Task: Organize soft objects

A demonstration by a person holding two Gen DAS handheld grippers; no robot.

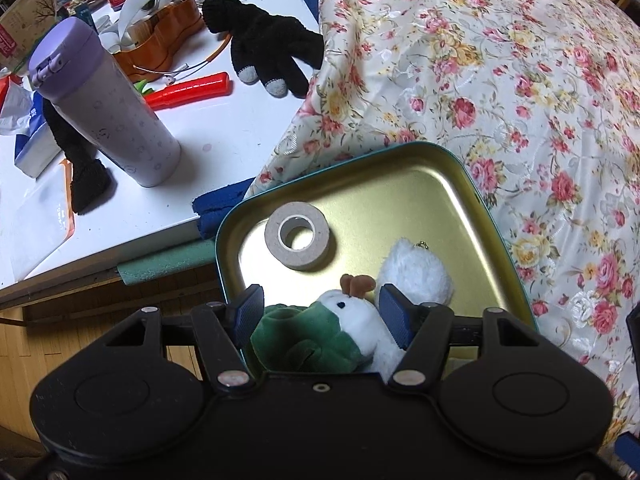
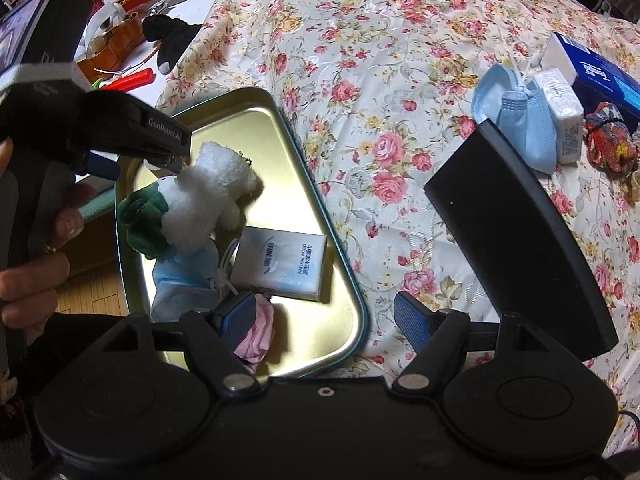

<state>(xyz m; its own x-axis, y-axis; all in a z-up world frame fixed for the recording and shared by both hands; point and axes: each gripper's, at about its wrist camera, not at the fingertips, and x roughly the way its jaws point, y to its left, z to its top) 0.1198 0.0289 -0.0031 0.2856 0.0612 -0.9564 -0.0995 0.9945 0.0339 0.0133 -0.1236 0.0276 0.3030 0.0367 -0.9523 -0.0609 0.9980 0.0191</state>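
A teal tin with a gold inside (image 1: 400, 184) (image 2: 280, 152) lies on the floral cloth. My left gripper (image 1: 322, 312) (image 2: 160, 160) hangs over the tin, its fingers wide apart around a white and green plush toy (image 1: 352, 320) (image 2: 200, 200); the pads do not press it. In the tin also lie a tissue pack (image 2: 284, 264), a blue face mask (image 2: 184, 280), a pink soft item (image 2: 258, 336) and a tape roll (image 1: 297, 240). My right gripper (image 2: 324, 320) is open and empty over the tin's near right rim.
On the cloth to the right lie a black flat case (image 2: 520, 240), a blue mask (image 2: 516, 120), a tissue pack (image 2: 560, 112), a blue box (image 2: 592, 72) and a patterned pouch (image 2: 612, 140). The white desk (image 1: 208, 128) holds a lilac bottle (image 1: 104, 100), black gloves (image 1: 272, 48) and a red tool (image 1: 188, 88).
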